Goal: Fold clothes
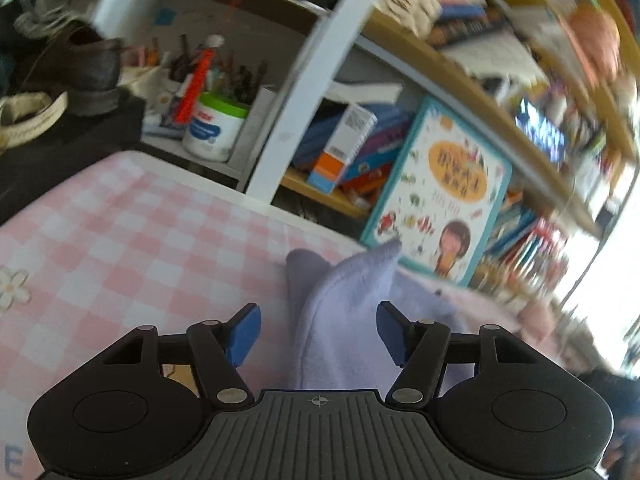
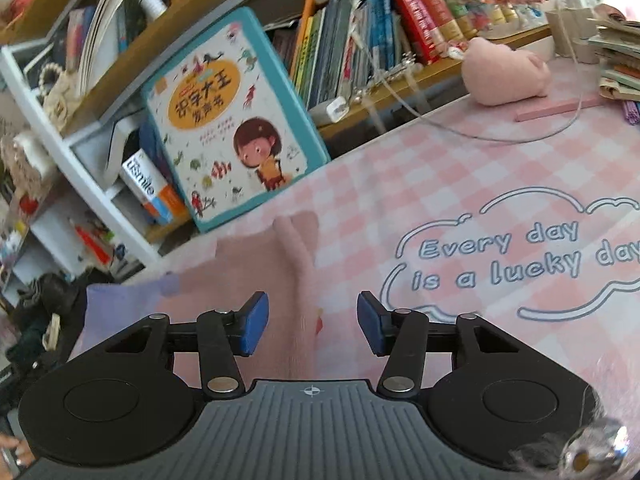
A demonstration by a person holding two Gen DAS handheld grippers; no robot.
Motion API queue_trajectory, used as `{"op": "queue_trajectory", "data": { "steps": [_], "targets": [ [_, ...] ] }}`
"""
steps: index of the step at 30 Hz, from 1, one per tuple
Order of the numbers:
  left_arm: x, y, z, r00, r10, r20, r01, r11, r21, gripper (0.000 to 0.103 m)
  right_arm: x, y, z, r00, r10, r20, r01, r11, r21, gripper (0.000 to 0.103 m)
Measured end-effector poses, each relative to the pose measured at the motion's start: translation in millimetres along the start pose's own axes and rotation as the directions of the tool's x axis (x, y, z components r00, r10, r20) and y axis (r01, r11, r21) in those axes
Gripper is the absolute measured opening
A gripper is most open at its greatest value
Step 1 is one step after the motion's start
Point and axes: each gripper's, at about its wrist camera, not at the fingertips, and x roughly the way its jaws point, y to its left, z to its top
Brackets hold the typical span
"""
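Tabletop (image 2: 500, 152): covered in a pink-and-white checked cloth; the right wrist view shows a blue cloud outline on it with the words "Every day is a lucky day".
Bookshelf (image 2: 248, 12): stands along the tabletop's far edge, wooden boards on white uprights, packed with books.
Picture book (image 2: 232, 116): large teal-edged children's book with a cartoon child on the cover, leaning upright against the shelf at the tabletop's edge.
Lavender garment (image 1: 344, 320): soft fleecy cloth lying on the tabletop straight ahead of the left tongs, one fold of it sticking up in a peak towards the picture book; a corner of it also shows at the left of the right wrist view.
Pink garment (image 2: 288, 280): pale pink cloth lying on the tabletop ahead of the right tongs, next to the lavender garment; its edges are blurred.
Pink plush toy (image 2: 504, 72): lies on the tabletop near the shelf, well apart from both garments.
White jar (image 1: 214, 128): green-lidded, on a low shelf, with pens standing behind it.
Left tongs (image 1: 318, 334): spread, blue pads clear of the lavender cloth that runs between them.
Right tongs (image 2: 312, 322): spread, pink cloth beneath the gap, neither pad pressing on it.
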Motion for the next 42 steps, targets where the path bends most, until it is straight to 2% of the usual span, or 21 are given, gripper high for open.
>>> {"op": "queue_trajectory", "data": {
  "steps": [5,9,11,12,13,14,15,17,20,22,25,27,30,32,33,34,36,39,40,41,42],
  "targets": [
    [25.9,-30.4,18.3,0.999,0.052,-0.009,-0.049,0.976,0.21,0.063,17.5,14.3,13.9,0.999,-0.029,-0.015,0.027,0.996,-0.089,0.047],
    [50.3,-45.9,30.3,0.996,0.051,-0.078,-0.024,0.947,0.32,0.063,41.8,26.6,26.3,0.995,-0.083,-0.058,0.069,0.977,-0.203,0.047],
    [62.6,-51.5,30.3,0.991,0.065,-0.113,-0.02,0.932,0.362,0.048,51.8,28.5,28.6,0.991,-0.111,-0.068,0.092,0.968,-0.235,0.046],
    [67.8,-53.1,28.7,0.989,0.085,-0.125,-0.033,0.927,0.375,0.024,56.6,29.2,29.8,0.99,-0.124,-0.074,0.102,0.964,-0.246,0.033],
    [72.2,-52.6,28.0,0.984,0.112,-0.137,-0.053,0.926,0.375,0.004,59.8,29.3,31.2,0.989,-0.125,-0.082,0.101,0.963,-0.252,0.007],
    [76.5,-51.6,27.5,0.979,0.138,-0.151,-0.073,0.925,0.372,0.004,60.2,29.4,33.0,0.99,-0.113,-0.083,0.089,0.964,-0.252,0.005],
    [73.2,-48.8,30.1,0.982,0.126,-0.141,-0.072,0.938,0.339,0.004,57.2,30.4,35.5,0.993,-0.095,-0.065,0.076,0.965,-0.25,0.005],
    [62.2,-42.3,36.8,0.991,0.082,-0.102,-0.054,0.966,0.253,0.004,44.8,34.6,41.2,0.999,-0.035,0.003,0.034,0.967,-0.252,0.005],
    [50.4,-24.0,52.3,0.998,0.017,-0.053,-0.011,0.995,0.102,0.004,32.0,41.2,51.6,0.995,0.046,0.092,-0.021,0.969,-0.248,0.005],
    [62.2,-13.1,49.4,0.996,0.031,-0.086,-0.026,0.998,0.058,0.004,35.1,43.6,59.0,0.991,0.059,0.118,-0.031,0.973,-0.23,0.005],
    [83.0,2.7,42.8,0.987,0.059,-0.147,-0.059,0.998,0.004,0.005,70.4,36.8,59.1,0.999,-0.031,0.028,0.036,0.979,-0.2,0.005],
    [87.9,4.3,36.0,0.985,0.077,-0.153,-0.075,0.997,0.021,0.006,94.4,28.7,52.9,0.995,-0.084,-0.045,0.074,0.978,-0.195,0.005],
    [83.5,6.5,32.8,0.986,0.08,-0.143,-0.078,0.997,0.018,0.01,99.3,17.5,46.5,0.996,-0.074,-0.059,0.064,0.984,-0.167,0.011],
    [76.6,8.8,35.3,0.988,0.066,-0.139,-0.065,0.998,0.009,0.017,89.2,10.3,49.6,0.997,-0.05,-0.052,0.044,0.993,-0.111,0.025],
    [73.2,10.0,36.5,0.989,0.059,-0.137,-0.059,0.998,0.004,0.031,81.9,6.9,50.8,0.998,-0.034,-0.045,0.03,0.996,-0.088,0.038],
    [70.8,11.3,36.5,0.989,0.049,-0.138,-0.05,0.999,-0.001,0.047,74.3,4.6,50.9,0.999,-0.018,-0.039,0.015,0.997,-0.074,0.041],
    [68.7,14.4,34.1,0.988,0.032,-0.15,-0.035,0.999,-0.017,0.056,62.9,-1.2,49.6,0.999,0.007,-0.046,-0.009,0.999,-0.046,0.041],
    [74.0,18.6,25.6,0.981,0.017,-0.193,-0.029,0.998,-0.055,0.052,60.5,-8.2,43.9,0.995,0.018,-0.095,-0.018,1.0,-0.001,0.041],
    [73.0,18.0,22.7,0.983,0.018,-0.181,-0.028,0.998,-0.053,0.049,61.1,-10.2,41.6,0.994,0.026,-0.109,-0.024,1.0,0.018,0.041],
    [73.0,17.8,21.3,0.984,0.019,-0.179,-0.029,0.998,-0.055,0.043,61.8,-12.3,38.9,0.992,0.042,-0.118,-0.037,0.999,0.039,0.04],
    [73.5,18.3,20.2,0.983,0.012,-0.184,-0.024,0.998,-0.065,0.03,62.5,-14.4,36.1,0.99,0.058,-0.126,-0.051,0.997,0.061,0.035]
  ]
}}
